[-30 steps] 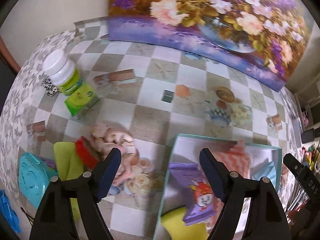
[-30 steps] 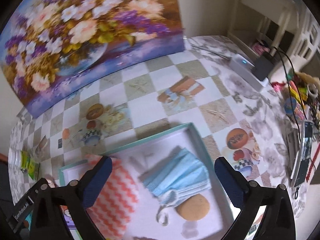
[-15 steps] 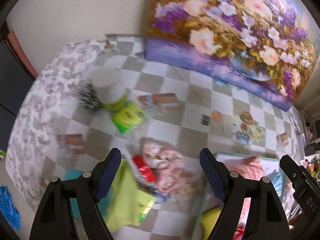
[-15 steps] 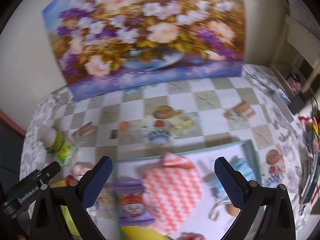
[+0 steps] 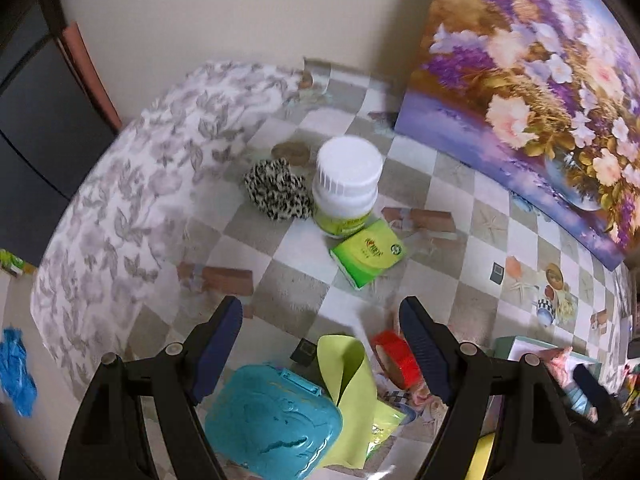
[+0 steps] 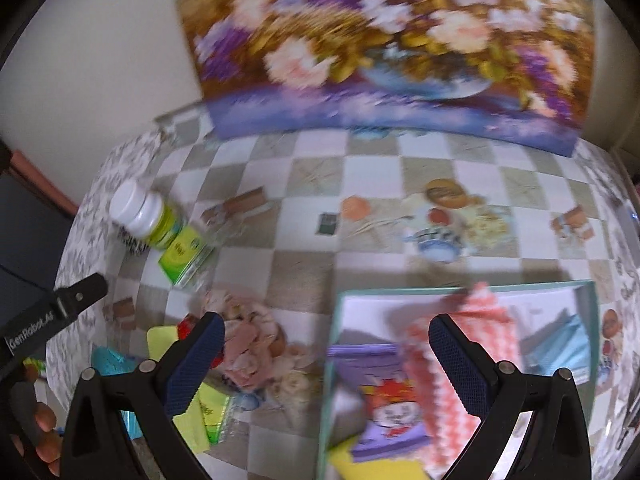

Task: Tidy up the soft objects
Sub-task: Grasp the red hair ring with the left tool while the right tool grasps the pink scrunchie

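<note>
Repositioning is the change in progress: over the last second both grippers have swung away from the tray [image 6: 588, 292] toward the loose items at the left end of the table [image 5: 304, 248]. The left gripper [image 5: 320, 320] previously straddled the tray's near corner; it now hangs over the green cloth [image 5: 348, 376], with the teal case [image 5: 276, 424] below its left finger and the red tape roll [image 5: 396, 356] just inside its right finger. Its jaws stand wide apart and hold nothing.

The right gripper [image 6: 326, 344] previously looked onto the blue mask [image 6: 560, 344]; it now sits over the tray's left wall, jaws wide and empty. Between its fingers lie the purple pouch [image 6: 384, 396] and the pink zigzag cloth [image 6: 440, 360], both inside the tray.

Items ahead of the left gripper:
- leopard scrunchie [image 5: 276, 196], touching the white jar [image 5: 346, 188]
- green tissue pack [image 5: 366, 254], just beside the jar

Assessment: several soft items are already in the tray. The shift indicates that the next pick is likely among the items outside it, the green cloth being nearest. Hard items probably stay put.
</note>
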Tool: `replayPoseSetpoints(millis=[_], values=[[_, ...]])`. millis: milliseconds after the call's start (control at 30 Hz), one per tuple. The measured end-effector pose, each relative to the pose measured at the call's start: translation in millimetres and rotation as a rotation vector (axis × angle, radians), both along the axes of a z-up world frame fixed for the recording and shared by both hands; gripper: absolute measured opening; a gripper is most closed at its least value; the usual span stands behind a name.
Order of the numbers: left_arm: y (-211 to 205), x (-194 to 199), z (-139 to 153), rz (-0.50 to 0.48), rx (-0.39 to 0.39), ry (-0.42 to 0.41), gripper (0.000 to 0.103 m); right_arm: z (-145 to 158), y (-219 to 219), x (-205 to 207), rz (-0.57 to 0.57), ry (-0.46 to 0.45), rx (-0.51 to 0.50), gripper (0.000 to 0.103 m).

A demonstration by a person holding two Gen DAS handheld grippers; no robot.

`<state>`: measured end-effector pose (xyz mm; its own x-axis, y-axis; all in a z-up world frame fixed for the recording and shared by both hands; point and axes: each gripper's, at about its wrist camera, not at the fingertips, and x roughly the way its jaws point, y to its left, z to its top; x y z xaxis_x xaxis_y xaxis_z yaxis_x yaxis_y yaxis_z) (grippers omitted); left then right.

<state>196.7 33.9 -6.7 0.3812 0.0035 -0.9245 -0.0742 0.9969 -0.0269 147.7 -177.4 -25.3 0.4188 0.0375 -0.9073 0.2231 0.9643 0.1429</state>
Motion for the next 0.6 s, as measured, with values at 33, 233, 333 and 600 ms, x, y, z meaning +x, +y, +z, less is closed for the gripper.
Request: replayPoseSetpoints(millis=[33, 233, 333, 600], values=[[-0.7, 1.3, -3.8, 0.0, -0.009, 0.008, 0.081, -4.5, 5.4, 2.7, 0.013, 0.007, 0.001, 0.103], [-10.6, 7.4, -23.5, -0.028, -0.049, 0.067, 0.081, -29.7, 28.9, 13.6, 0.075, 0.038, -0.005, 0.102], [-14.5, 9.4, -31.2, -0.036, -0.063, 0.087, 0.081, -37.8, 32.2, 16.8, 0.085, 0.043, -0.002, 0.094], [-25.7, 12.0, -43.0, -0.067, -0.065, 0.11, 0.081, -52.9, 42.0, 21.6, 0.136, 0.04, 0.015, 0.08]])
